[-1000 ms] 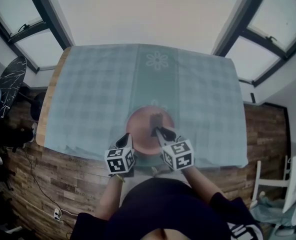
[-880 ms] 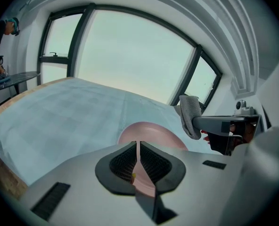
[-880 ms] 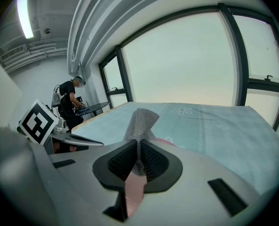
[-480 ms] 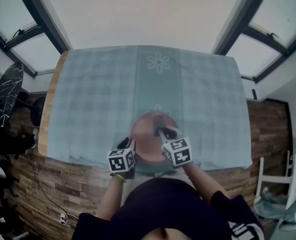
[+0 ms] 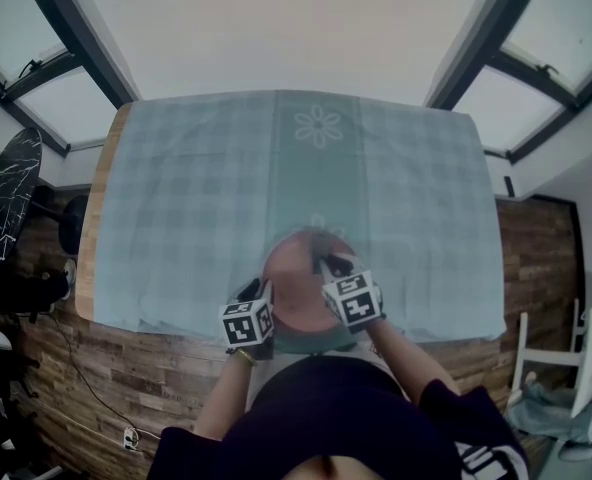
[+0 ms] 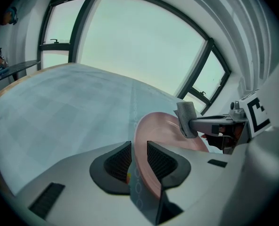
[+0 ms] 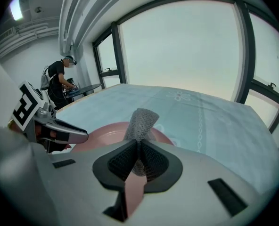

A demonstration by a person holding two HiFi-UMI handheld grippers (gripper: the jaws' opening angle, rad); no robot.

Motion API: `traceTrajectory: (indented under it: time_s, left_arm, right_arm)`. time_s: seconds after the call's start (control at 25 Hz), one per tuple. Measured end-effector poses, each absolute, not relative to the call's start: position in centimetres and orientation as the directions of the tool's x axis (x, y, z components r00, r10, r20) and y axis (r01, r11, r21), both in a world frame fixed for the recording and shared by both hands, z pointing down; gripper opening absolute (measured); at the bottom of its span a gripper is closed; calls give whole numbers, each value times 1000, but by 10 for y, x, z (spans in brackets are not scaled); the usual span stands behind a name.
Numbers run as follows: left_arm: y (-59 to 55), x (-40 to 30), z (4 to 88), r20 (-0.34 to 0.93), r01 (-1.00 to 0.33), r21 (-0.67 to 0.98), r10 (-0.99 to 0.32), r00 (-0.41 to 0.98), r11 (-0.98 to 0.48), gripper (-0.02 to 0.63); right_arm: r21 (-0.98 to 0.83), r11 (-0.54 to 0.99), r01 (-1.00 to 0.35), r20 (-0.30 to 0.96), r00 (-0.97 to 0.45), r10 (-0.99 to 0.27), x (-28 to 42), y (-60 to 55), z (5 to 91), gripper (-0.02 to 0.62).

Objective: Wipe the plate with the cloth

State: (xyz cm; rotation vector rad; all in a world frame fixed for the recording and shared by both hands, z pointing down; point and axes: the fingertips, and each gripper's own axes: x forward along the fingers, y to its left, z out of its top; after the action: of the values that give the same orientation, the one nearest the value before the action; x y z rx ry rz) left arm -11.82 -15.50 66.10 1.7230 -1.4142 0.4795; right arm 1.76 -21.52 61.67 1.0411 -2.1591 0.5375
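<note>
A pink plate (image 5: 298,280) lies near the front edge of the table, on the pale blue checked tablecloth (image 5: 196,188). My left gripper (image 5: 252,290) is at the plate's left rim. In the left gripper view that rim (image 6: 144,173) runs between the pads, and the jaws have just been opening, with a gap beside the rim. My right gripper (image 7: 138,150) is shut on a grey mesh cloth (image 7: 140,120), which sticks up from its jaws over the plate (image 7: 99,136). The left gripper view shows the same cloth (image 6: 186,119) above the plate's far side.
The table's front edge runs just below the plate. A dark board (image 5: 11,193) stands off the table's left end and a white chair (image 5: 586,368) at the right. A person (image 7: 59,81) stands far behind the left gripper (image 7: 66,135). Windows surround the table.
Both grippers have sunk a little and drawn nearer the table's front edge, and the plate between them has come down with them.
</note>
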Motion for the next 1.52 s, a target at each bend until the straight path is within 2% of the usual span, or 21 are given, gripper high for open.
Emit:
traceTrajectory:
  time_s: [0.2,0.32,0.76,1.52]
  left_arm:
    - [-157,-120,667,745,-939,344,-610,271,4,112]
    - [-157,-123,672,754,-941,337,-604,259,18,78]
    - [-160,-118,677,752,-939,344,-598,279,-5,38]
    - [-160,-119,677,741,-931,365,-607,289,3,34]
  right_arm:
    - [-52,607,-793,751,-432,-500,20,-224,632,34]
    - [-51,607,-793,762,-424,-490,19,-229,639,34]
    - [-19,606,-795,806,-371,-461,17,-239,663,34]
    - [-3,682,-732,833,-379,-403,-8,-229,675,34]
